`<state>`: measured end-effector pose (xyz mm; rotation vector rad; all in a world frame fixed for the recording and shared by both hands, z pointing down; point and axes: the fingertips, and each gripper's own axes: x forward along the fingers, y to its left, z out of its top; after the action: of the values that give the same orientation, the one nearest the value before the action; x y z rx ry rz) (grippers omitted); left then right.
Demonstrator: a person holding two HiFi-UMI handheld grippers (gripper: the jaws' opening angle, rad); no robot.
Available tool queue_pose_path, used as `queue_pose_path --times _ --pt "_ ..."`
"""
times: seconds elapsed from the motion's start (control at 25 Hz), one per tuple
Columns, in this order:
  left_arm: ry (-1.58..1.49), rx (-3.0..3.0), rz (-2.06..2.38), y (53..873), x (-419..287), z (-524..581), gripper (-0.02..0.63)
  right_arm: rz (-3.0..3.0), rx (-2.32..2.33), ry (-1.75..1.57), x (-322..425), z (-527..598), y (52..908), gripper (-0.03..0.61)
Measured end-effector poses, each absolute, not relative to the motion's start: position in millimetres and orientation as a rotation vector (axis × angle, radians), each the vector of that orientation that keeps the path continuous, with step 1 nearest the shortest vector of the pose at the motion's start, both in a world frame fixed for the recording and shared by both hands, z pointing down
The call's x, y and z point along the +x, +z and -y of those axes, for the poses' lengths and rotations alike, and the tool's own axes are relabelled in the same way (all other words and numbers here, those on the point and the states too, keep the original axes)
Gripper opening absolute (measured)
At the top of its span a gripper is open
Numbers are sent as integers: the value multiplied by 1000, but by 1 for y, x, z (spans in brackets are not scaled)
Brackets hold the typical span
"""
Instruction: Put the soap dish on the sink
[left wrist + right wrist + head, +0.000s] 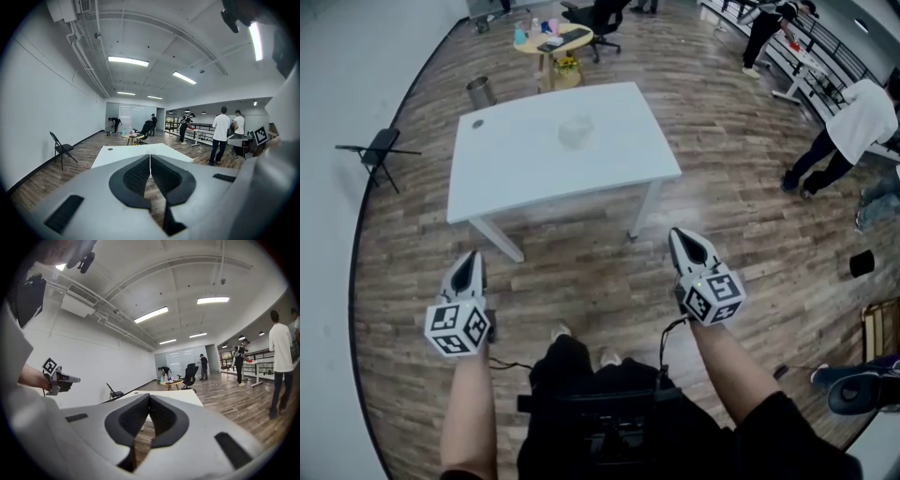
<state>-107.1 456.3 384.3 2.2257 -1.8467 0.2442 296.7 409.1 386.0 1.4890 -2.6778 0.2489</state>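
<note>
Both claws are closed with nothing in them. In each gripper view the two dark ribbed pads meet at the tips. The left claw [470, 261] and right claw [681, 236] hang side by side over bare wood floor [581, 272], short of the white worktop [516, 173] and touching nothing.

The only thing on the worktop that could be the dish [575, 131] is a pale, see-through lump. It is too blurred to name for certain. It sits on the far half, a little right of centre and near the far edge, well apart from both claws and roughly on the line between them.

The worktop's near edge runs slantwise in front of the claws, with its right corner nearer the right claw. Two white legs [645, 211] drop from that edge. A small dark round hole [477, 123] marks the far left corner.

Open floor lies all along the near side. A black folding chair [380, 150] stands to the left by the wall. A metal bin [480, 91] is just past the far left corner. A low round table [553, 39] with bottles stands beyond the far edge. People [853, 127] stand at the right, well away.

The only print is the black-and-white square markers on the claws' cubes [455, 328]; no words can be read.
</note>
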Motion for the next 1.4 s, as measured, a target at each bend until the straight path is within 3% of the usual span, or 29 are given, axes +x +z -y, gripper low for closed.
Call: queue_pose_path --times 0.76,1.4 --pt "181 2290 1742 416 -159 -297 9 2551 1544 280 238 -281 424 3" --pt "202 2333 1654 421 -244 -172 9 2508 1599 282 148 -164 419 3"
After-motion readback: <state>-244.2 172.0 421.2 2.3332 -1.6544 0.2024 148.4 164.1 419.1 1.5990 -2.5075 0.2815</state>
